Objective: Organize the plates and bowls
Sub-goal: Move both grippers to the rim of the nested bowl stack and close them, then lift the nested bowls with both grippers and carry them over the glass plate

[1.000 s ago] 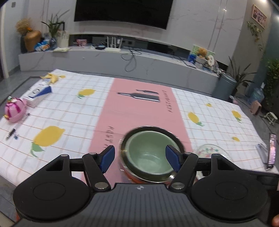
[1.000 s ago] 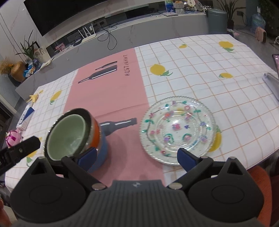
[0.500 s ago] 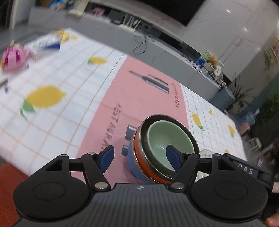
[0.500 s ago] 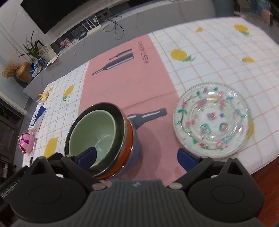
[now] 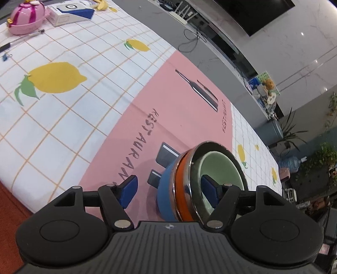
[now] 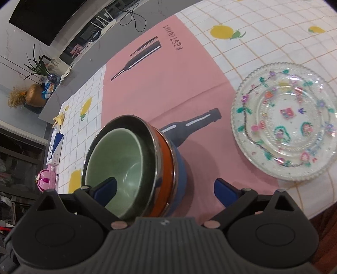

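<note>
Both tongs are closing in on the stack of bowls (image 6: 134, 166) near the front edge of the surface (image 5: 63, 118). Left tongs (image 5: 168, 189) and right tongs (image 6: 166, 191) are spread, each straddling the rim, pinching nothing. A green bowl (image 6: 118, 156) nests inside steel, orange and blue ones. The glass plate (image 6: 284, 124) beside them is empty. Next, I judge: pinch the rim and lift.

I'm seeing a home living room: wall-mounted TV (image 5: 267, 14) over a long low console (image 5: 210, 48), potted plants (image 5: 292, 130) far right, lemon-print tablecloth (image 5: 63, 88) near.
</note>
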`<state>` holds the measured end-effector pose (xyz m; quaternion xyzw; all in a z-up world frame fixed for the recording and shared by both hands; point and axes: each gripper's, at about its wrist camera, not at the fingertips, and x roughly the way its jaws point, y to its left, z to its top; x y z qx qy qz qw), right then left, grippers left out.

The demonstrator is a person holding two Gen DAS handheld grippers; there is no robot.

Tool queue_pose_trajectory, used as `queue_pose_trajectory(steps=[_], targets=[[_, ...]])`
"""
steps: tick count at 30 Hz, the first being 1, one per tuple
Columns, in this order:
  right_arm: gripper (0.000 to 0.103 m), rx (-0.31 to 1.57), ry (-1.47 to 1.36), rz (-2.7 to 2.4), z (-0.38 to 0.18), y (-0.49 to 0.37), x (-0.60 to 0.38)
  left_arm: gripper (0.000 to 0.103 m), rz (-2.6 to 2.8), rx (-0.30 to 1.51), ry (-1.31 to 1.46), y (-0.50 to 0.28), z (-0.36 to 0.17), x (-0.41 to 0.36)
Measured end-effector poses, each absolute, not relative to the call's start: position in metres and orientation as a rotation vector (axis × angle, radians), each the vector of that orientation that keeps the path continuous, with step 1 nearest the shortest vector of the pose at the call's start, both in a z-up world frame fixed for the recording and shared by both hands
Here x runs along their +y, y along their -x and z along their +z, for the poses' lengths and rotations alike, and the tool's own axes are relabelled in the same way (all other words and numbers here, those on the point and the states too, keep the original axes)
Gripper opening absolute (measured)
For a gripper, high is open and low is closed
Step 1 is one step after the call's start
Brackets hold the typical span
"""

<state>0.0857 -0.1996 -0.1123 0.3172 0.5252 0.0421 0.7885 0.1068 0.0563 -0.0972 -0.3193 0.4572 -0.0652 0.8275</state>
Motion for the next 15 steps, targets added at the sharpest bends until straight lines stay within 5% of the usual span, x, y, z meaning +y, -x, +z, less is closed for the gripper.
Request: queue_pose_trajectory(steps=[10, 15], targets=[[0.096, 1.186, -0.769, 0.122, -0.136, -0.103, -0.206, 0.074, -0.147, 1.047, 0.677, -0.124, -0.114, 0.044], [0.084, 1.213, -0.843, 0.150, -0.146, -0.105, -0.213, 0.071, -0.148, 1.077, 0.723, -0.129, -0.123, 0.043]])
